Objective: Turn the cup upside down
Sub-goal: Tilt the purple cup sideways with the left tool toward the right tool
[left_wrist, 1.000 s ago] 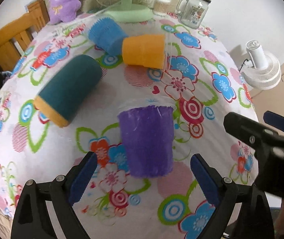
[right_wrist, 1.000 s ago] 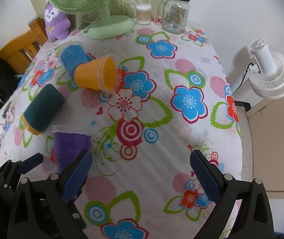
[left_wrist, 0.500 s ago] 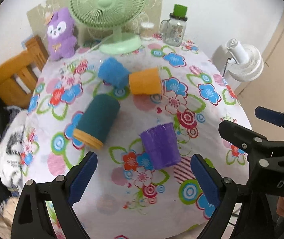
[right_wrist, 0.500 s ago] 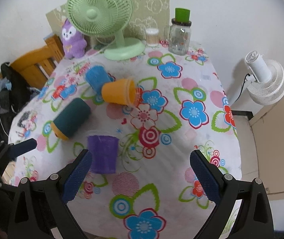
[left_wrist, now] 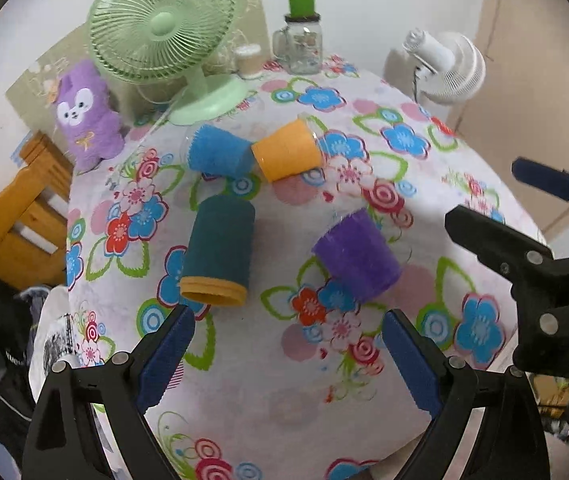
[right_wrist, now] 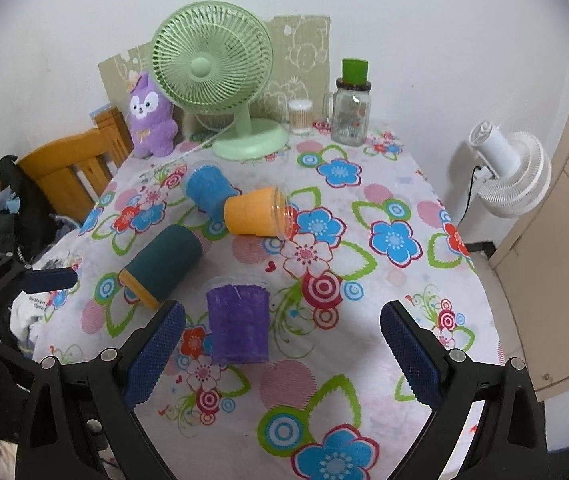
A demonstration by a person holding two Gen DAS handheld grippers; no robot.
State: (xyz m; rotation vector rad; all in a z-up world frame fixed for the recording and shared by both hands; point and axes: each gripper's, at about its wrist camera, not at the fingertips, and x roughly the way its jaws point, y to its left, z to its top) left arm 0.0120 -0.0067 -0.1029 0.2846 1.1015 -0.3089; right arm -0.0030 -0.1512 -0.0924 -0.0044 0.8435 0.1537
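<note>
A purple cup [left_wrist: 358, 254] [right_wrist: 238, 322] stands on the flowered tablecloth near the front, its wide clear rim at the top. A dark teal cup [left_wrist: 220, 248] [right_wrist: 162, 266], an orange cup [left_wrist: 286, 155] [right_wrist: 256, 216] and a blue cup [left_wrist: 218, 154] [right_wrist: 208, 192] lie on their sides behind it. My left gripper [left_wrist: 288, 358] is open and empty, above the table's front. My right gripper [right_wrist: 282, 354] is open and empty, just in front of the purple cup; it also shows at the right of the left wrist view [left_wrist: 500, 208].
A green desk fan [right_wrist: 220, 80], a purple plush toy [right_wrist: 150, 116], a glass jar with a green lid [right_wrist: 352, 108] and a small container [right_wrist: 300, 116] stand at the table's back. A wooden chair [right_wrist: 72, 164] is at the left, a white fan [right_wrist: 512, 172] at the right.
Both grippers have pulled back and up from the table, so the cups look smaller and farther. The purple cup stays where it stood; both grippers stay open.
</note>
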